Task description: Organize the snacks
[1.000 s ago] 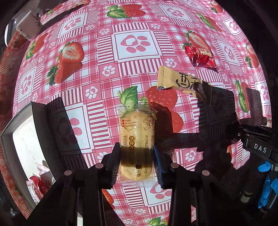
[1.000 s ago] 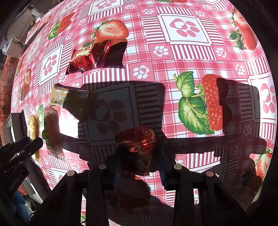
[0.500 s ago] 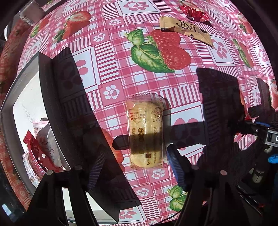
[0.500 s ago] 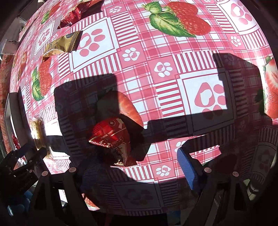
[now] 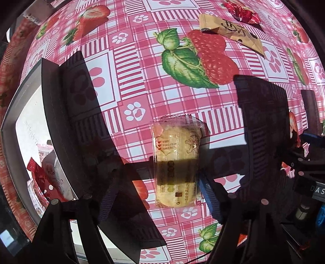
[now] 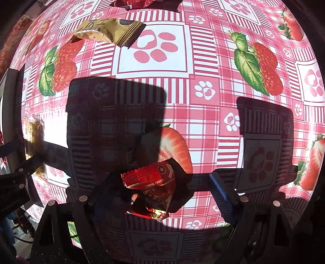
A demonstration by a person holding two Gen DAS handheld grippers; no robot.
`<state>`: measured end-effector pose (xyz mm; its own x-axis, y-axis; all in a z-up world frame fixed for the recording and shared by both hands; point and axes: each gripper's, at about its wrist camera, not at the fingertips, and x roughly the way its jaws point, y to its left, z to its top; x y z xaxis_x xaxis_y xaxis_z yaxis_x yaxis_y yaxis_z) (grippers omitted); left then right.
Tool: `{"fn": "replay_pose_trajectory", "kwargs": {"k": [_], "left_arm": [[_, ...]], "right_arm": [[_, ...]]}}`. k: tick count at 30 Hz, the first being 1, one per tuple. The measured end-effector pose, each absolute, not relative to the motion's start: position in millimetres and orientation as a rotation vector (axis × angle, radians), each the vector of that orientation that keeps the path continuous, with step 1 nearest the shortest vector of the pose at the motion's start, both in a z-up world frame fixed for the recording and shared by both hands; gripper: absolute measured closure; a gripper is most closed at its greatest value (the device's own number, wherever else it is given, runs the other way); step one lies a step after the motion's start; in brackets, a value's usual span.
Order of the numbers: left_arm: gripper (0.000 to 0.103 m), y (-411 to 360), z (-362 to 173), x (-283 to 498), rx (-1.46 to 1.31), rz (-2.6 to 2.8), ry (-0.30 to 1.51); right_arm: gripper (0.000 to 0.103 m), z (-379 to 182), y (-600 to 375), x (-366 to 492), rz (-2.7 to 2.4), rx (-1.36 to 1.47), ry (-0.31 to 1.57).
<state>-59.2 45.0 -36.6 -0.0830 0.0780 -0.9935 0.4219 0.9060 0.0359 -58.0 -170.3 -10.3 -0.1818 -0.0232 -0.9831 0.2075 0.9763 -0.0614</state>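
Observation:
A clear-wrapped yellow cake (image 5: 176, 164) lies on the pink strawberry tablecloth between the spread fingers of my left gripper (image 5: 160, 195), which is open. It also shows at the left edge of the right wrist view (image 6: 33, 134). A red candy packet (image 6: 152, 188) lies between the wide-open fingers of my right gripper (image 6: 162, 195), close to the left finger. A grey box (image 5: 22, 126) at the left holds red and white snack packets (image 5: 42, 180).
A tan snack packet (image 5: 233, 32) (image 6: 107, 30) and a red wrapped candy (image 5: 241, 12) lie farther out on the tablecloth (image 5: 142, 61). The other gripper's black body (image 5: 304, 166) is at the right of the left wrist view.
Both grippers opened and let go: the cake and the red packet now lie loose on the cloth. Both cameras drew back and the box came further into the left view.

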Motion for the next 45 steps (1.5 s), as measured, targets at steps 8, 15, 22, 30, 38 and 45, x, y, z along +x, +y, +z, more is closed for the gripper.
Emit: {"fn": "replay_pose_trajectory", "kwargs": {"k": [8, 15, 22, 30, 38, 45], "left_arm": [[0.004, 54.8, -53.9, -58.4, 0.334, -0.272, 1.684], [0.0, 56.0, -58.3, -58.1, 0.332, -0.28, 1.683], [0.0, 55.0, -59.0, -56.7, 0.331, -0.282, 1.679], [0.0, 55.5, -53.6, -60.4, 0.332, -0.284, 1.675], [0.0, 55.9, -57.1, -58.3, 0.332, -0.283, 1.679], [0.0, 56.1, -56.7, -58.4, 0.332, -0.283, 1.679]], "right_arm": [[0.001, -38.3, -151.0, -51.1, -0.175, 0.106, 1.759], [0.0, -38.1, -146.4, -61.7, -0.171, 0.106, 1.744], [0.0, -36.5, -147.0, -54.4, -0.168, 0.107, 1.759], [0.0, -36.3, -147.0, -54.5, -0.168, 0.106, 1.759], [0.0, -36.3, -147.2, -54.3, -0.167, 0.104, 1.759], [0.0, -35.4, -147.6, -56.5, -0.167, 0.104, 1.759]]}}
